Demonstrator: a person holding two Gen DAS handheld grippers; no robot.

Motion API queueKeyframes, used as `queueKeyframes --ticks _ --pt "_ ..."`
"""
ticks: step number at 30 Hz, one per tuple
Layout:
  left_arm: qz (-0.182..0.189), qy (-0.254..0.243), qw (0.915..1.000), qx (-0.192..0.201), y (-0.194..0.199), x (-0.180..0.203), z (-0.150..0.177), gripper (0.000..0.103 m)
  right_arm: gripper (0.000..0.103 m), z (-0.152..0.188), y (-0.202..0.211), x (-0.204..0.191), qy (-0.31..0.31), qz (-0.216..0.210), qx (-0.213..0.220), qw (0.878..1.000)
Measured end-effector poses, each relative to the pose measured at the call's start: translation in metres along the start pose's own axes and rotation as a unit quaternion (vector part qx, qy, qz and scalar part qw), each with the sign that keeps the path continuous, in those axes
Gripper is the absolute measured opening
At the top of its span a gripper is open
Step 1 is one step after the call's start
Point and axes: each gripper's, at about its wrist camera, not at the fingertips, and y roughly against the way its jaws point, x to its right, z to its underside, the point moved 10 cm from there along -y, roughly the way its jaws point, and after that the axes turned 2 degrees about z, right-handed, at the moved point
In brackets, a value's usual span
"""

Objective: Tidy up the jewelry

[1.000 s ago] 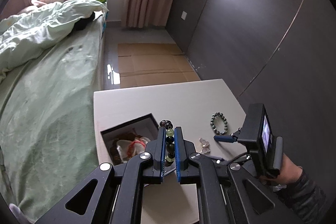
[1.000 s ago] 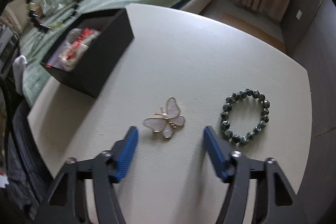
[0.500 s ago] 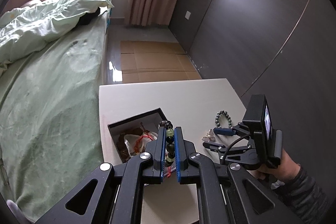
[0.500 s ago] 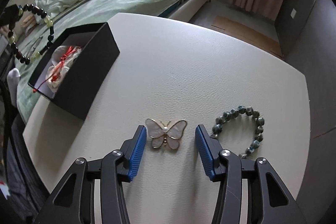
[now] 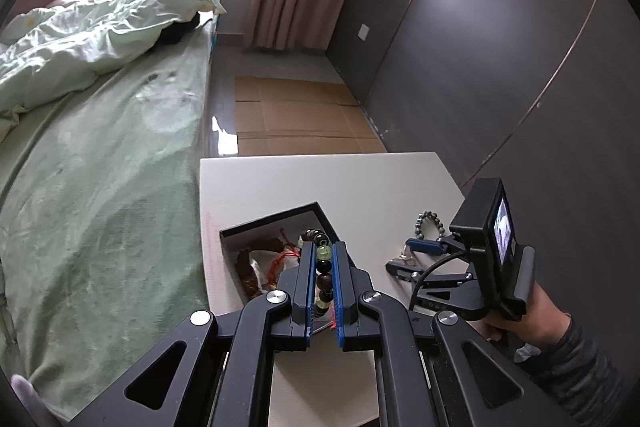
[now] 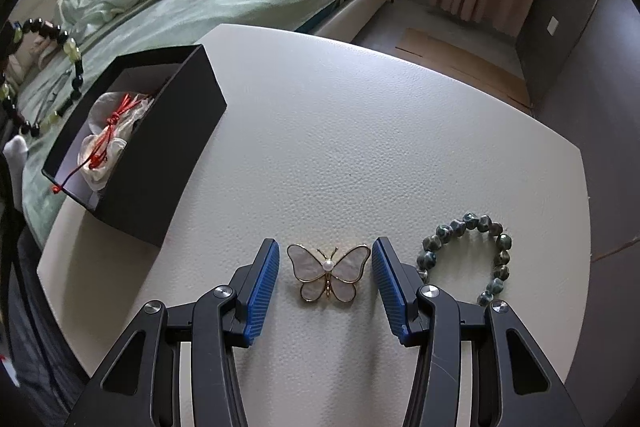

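Note:
My left gripper is shut on a bracelet of dark and pale green beads and holds it above the open black box. The bracelet also hangs at the far left of the right wrist view. The box holds white wrapping and a red cord. My right gripper is open, low on the table, its fingers either side of a pearly butterfly brooch. A grey-green bead bracelet lies just right of it.
The white table has a rounded front edge. A bed with green bedding runs along its left side. Dark wall panels stand on the right. Cardboard sheets lie on the floor beyond the table.
My right gripper has moved forward and narrowed so its fingers now bracket the butterfly brooch. My left gripper has carried the beaded bracelet over the black box.

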Motion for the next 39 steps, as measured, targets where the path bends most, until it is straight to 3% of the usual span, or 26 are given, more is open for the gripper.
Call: queueKeyframes --ticks 1,4,13,15,17,18,29,36,39 --pt "-0.001 0.001 1.0 0.0 0.0 -0.001 0.0 0.008 0.043 0.0 0.0 0.001 0.002 0.005 -0.002 1.0" --pt "-0.004 0.003 1.0 -0.004 -0.002 -0.005 0.002 0.008 0.043 0.0 0.003 0.0 -0.003 -0.001 -0.007 1.0" --pt "0.002 0.025 0.9993 -0.028 -0.015 -0.016 0.01 0.011 0.043 -0.02 0.045 -0.018 -0.011 -0.019 0.041 0.999" --pt "-0.001 0.025 0.9993 -0.029 -0.013 -0.018 0.011 0.022 0.043 -0.028 0.056 -0.024 -0.01 -0.025 0.052 0.998" --pt "-0.003 0.028 0.9994 -0.018 -0.007 -0.02 0.009 0.049 0.043 -0.036 0.065 -0.031 -0.012 -0.037 0.063 0.997" --pt "-0.004 0.031 0.9995 -0.007 -0.002 -0.022 0.007 0.053 0.043 -0.04 0.07 -0.036 -0.013 -0.045 0.069 0.997" --pt "-0.019 0.059 0.998 0.014 0.026 -0.053 0.013 0.055 0.043 -0.074 0.085 -0.094 -0.016 -0.117 0.096 0.988" --pt "-0.029 0.061 0.9975 0.021 0.043 -0.066 0.018 0.056 0.044 -0.085 0.074 -0.122 -0.024 -0.128 0.079 0.988" --pt "-0.027 0.059 0.9976 0.025 0.047 -0.068 0.019 0.077 0.055 -0.081 0.07 -0.116 -0.034 -0.105 0.065 0.992"
